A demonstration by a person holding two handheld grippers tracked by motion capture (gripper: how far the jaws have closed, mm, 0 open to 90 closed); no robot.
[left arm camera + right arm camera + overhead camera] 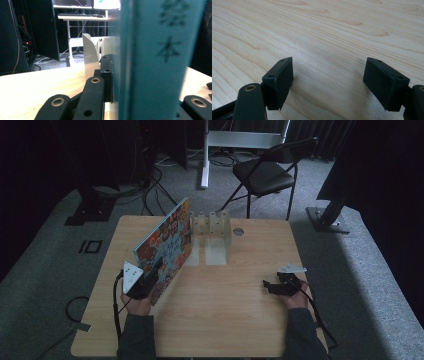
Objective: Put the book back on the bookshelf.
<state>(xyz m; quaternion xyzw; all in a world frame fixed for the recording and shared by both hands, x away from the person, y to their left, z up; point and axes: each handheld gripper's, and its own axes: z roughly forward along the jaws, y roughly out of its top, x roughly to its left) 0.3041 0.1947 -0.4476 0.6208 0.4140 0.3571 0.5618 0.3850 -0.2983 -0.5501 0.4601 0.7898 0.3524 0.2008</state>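
Clamping the picture book [165, 247] upright above the table [230, 320], the left gripper [145, 282] apparently aims it toward the white rack [212, 227]; the right gripper [272, 286] rests low, jaws parted and empty.

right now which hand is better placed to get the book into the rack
Left. The left tool is already clamped on the book, which stands tilted beside the white rack. The right tool is open with nothing between its jaws, low over bare table, well away from both.
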